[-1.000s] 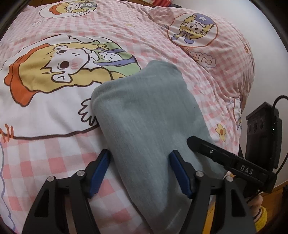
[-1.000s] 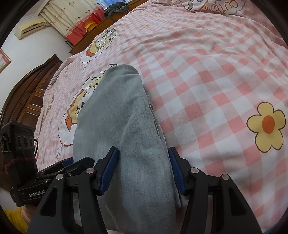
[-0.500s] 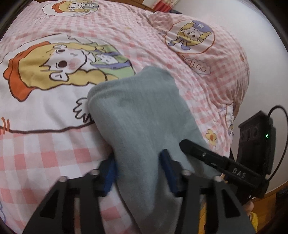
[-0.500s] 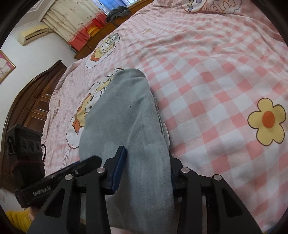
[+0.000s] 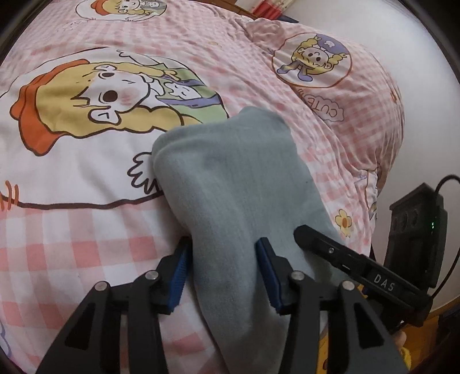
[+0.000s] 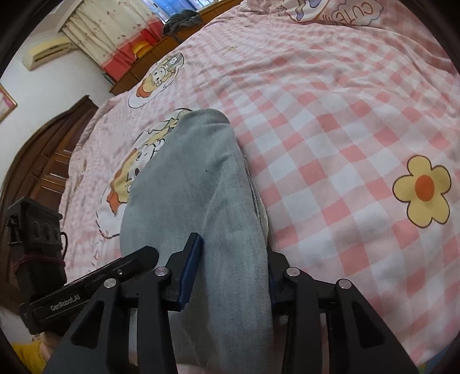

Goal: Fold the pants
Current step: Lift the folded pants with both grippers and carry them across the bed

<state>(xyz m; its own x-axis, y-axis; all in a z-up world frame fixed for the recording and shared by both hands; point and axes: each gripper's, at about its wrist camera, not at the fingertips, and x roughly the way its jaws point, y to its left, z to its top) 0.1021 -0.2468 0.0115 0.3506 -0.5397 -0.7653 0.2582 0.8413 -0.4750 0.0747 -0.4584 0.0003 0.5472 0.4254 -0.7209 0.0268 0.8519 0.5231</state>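
Observation:
The grey-blue pants [image 5: 230, 184] lie as a folded bundle on the pink checked bedspread [image 5: 86, 238]; they also show in the right wrist view [image 6: 198, 187]. My left gripper [image 5: 222, 259] is shut on the near end of the pants, its blue pads pressing the bunched cloth from both sides. My right gripper [image 6: 233, 267] is shut on the same near end, beside the left one. Each gripper shows in the other's view, the right one [image 5: 359, 267] and the left one [image 6: 86, 282]. The cloth below the pads is hidden.
The bedspread carries cartoon prints [image 5: 95, 100] and a yellow flower [image 6: 422, 190]. A dark wooden wardrobe [image 6: 49, 161] stands left of the bed. A low cabinet with clothes [image 6: 184, 23] and curtains are at the far end. A white wall [image 5: 388, 43] borders the bed.
Both grippers have closed from open around the pants' near end to pinching the cloth. The pants are now bunched narrower between the pads and slightly lifted.

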